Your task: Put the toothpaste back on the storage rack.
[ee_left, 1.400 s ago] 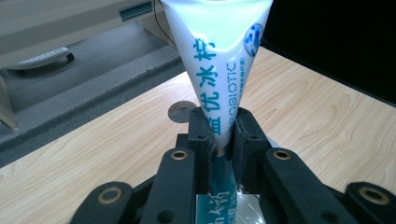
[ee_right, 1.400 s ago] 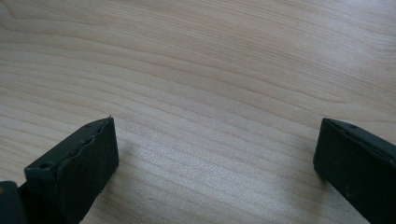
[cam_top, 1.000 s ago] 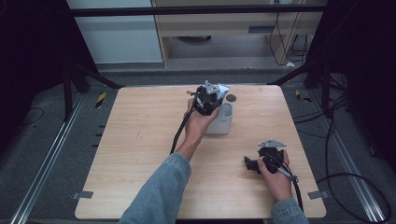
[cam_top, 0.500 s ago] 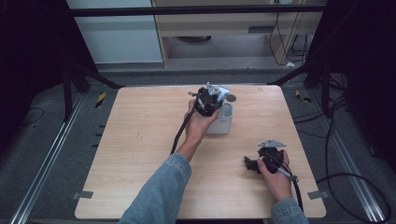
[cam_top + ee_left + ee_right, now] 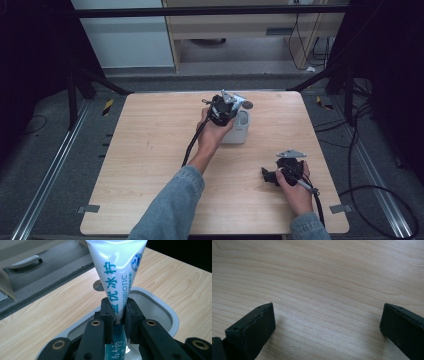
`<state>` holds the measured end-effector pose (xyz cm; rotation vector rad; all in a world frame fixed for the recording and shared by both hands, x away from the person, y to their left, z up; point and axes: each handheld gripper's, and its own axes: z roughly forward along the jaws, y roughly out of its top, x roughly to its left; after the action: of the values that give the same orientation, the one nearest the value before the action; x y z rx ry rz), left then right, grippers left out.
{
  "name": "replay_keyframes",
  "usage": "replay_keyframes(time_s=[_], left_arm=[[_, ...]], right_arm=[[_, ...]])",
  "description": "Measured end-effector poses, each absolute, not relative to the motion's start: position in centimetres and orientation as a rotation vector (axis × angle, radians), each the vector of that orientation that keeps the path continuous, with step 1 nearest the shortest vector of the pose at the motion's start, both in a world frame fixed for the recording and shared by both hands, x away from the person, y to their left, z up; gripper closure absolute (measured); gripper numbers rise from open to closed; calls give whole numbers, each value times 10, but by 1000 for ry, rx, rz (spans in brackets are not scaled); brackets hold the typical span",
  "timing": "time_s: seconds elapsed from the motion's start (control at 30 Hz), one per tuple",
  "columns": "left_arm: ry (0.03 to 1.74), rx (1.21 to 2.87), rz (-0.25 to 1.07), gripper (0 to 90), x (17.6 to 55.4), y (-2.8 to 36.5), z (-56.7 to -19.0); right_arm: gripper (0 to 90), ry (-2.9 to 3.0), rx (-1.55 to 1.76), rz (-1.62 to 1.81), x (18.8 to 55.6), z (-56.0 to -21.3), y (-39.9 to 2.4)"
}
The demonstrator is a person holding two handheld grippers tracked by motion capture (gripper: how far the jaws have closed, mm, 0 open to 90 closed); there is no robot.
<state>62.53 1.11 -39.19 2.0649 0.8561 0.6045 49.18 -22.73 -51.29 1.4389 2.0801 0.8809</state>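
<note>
At a pale wood-grain table (image 5: pixel 150 150), a person in a blue denim sleeve (image 5: pixel 170 207) works 2 black handheld grippers. The left gripper (image 5: pixel 117 312), held over the far middle of the table, has its jaws clamped on a white squeeze tube printed with teal characters and the word "PROBIOTIC" (image 5: pixel 117 270); the tube's broad end fans out beyond the jaws, while its narrow end points back toward the camera. Directly below sits a light grey rounded plastic container (image 5: pixel 160 307), its hollow open to view. A small dark round disc (image 5: pixel 247 105) lies on the table just beyond the container. The right gripper (image 5: pixel 327 322) rests low over bare wood near the table's right front, jaws spread wide apart with nothing between them.
</note>
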Motion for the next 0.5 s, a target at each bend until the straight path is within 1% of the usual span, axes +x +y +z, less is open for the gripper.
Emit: replay_keyframes(time_s=[0.5], left_arm=[[882, 2069, 584, 785, 627, 12, -394]], right_arm=[[4, 2080, 1439, 881, 492, -513, -227]])
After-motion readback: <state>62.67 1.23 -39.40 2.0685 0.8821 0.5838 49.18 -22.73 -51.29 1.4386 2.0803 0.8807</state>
